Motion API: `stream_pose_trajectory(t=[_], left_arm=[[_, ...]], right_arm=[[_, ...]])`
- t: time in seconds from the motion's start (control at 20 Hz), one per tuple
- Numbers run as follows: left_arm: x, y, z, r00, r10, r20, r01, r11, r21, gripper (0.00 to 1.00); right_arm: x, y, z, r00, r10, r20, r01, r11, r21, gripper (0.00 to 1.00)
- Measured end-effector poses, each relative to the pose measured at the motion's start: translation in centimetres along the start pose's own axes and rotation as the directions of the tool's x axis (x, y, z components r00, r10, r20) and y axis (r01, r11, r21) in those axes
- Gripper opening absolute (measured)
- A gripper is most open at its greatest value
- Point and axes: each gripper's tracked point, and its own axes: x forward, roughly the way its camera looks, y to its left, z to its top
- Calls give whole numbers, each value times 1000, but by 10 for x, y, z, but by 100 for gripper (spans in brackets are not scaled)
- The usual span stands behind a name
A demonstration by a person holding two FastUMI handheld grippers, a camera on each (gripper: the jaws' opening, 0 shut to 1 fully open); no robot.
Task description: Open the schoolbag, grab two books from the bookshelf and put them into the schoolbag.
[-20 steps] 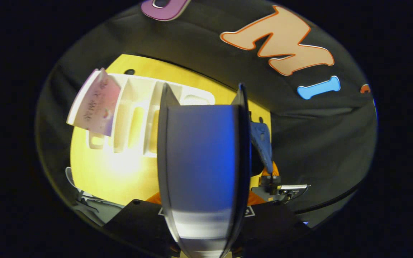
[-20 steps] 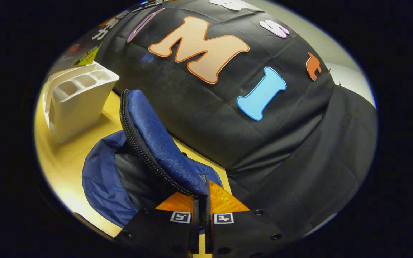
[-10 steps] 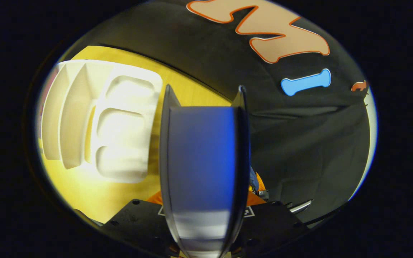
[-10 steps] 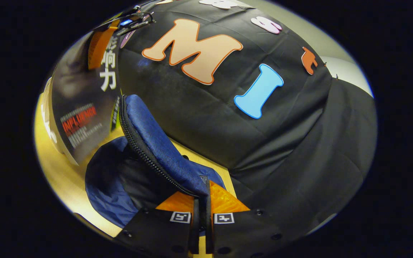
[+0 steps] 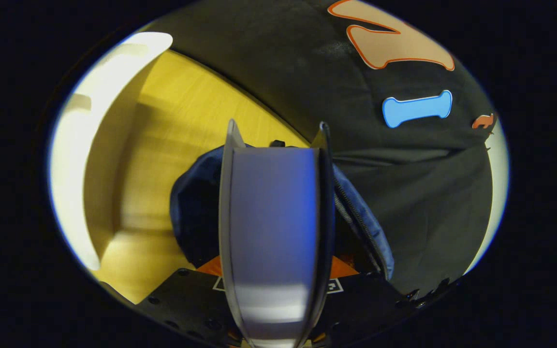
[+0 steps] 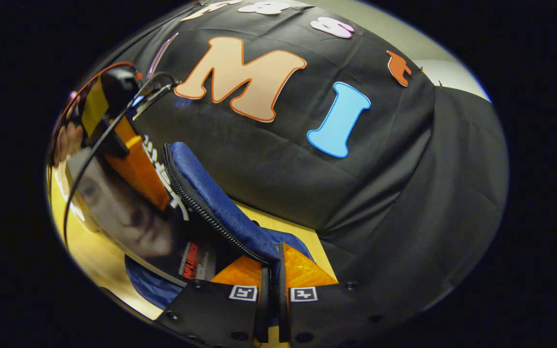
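We see the schoolbag [image 6: 220,203] in a deep navy blue weave with a black zipper [image 6: 196,205] running along its flap, and the lining inside looks black. The book [image 5: 271,227] shows a blue edge fading to pale grey, while its cover [image 6: 133,217] is dark grey-black with white and red lettering. The table [image 5: 177,116] is a warm yellow wood grain, and the bookshelf [image 5: 73,145] is plain white.

White and red print on the dark book [image 6: 162,232] cover, too warped to read
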Motion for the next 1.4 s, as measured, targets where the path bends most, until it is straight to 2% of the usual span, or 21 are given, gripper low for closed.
stream_pose_trajectory(t=[0.15, 0.3, 0.5, 0.55, 0.6, 0.75, 0.85, 0.95, 1.1, 1.25, 1.3, 1.4], left_arm=[[25, -7, 1, 995, -76, 64, 76, 997, 11, 47], [54, 0, -5, 992, -91, 87, 92, 996, -7, 47], [86, 11, -16, 990, -122, 66, 127, 989, -71, 48], [91, 12, -20, 989, -136, 58, 140, 987, -72, 48], [96, 13, -23, 987, -151, 55, 155, 986, -68, 48], [119, 15, -22, 980, -191, 52, 196, 976, -95, 48], [130, 26, -24, 983, -175, 59, 181, 977, -115, 48], [136, 31, -28, 981, -185, 53, 191, 967, -167, 48], [144, 47, -33, 989, -143, 36, 147, 971, -189, 48], [138, 57, -37, 997, -76, 0, 75, 983, -167, 63], [133, 61, -37, 999, -49, -13, 47, 986, -159, 65], [123, 64, -31, 1000, -25, -7, 24, 989, -144, 65]], right_arm=[[-4, -2, 4, 1000, 7, 20, -8, 998, 66, 11], [-9, 3, 5, 999, 16, 28, -20, 992, 125, 13], [-14, 7, 4, 999, 29, 35, -33, 989, 142, 13], [-15, 7, 4, 999, 28, 34, -33, 987, 155, 17], [-17, 5, 4, 999, 23, 34, -28, 986, 167, 14], [-19, 3, 1, 1000, 17, 26, -22, 979, 205, 15], [-19, 4, -2, 1000, 17, 21, -21, 976, 219, 18], [-20, 5, -6, 1000, 16, 11, -18, 978, 209, 15], [-21, 6, -11, 1000, 18, -2, -18, 979, 203, 14], [-22, 2, -12, 1000, 5, -2, -4, 983, 181, 15], [-21, 1, -12, 1000, 1, -5, 0, 984, 176, 12], [-18, -1, -12, 1000, -10, -8, 11, 984, 178, 15]])
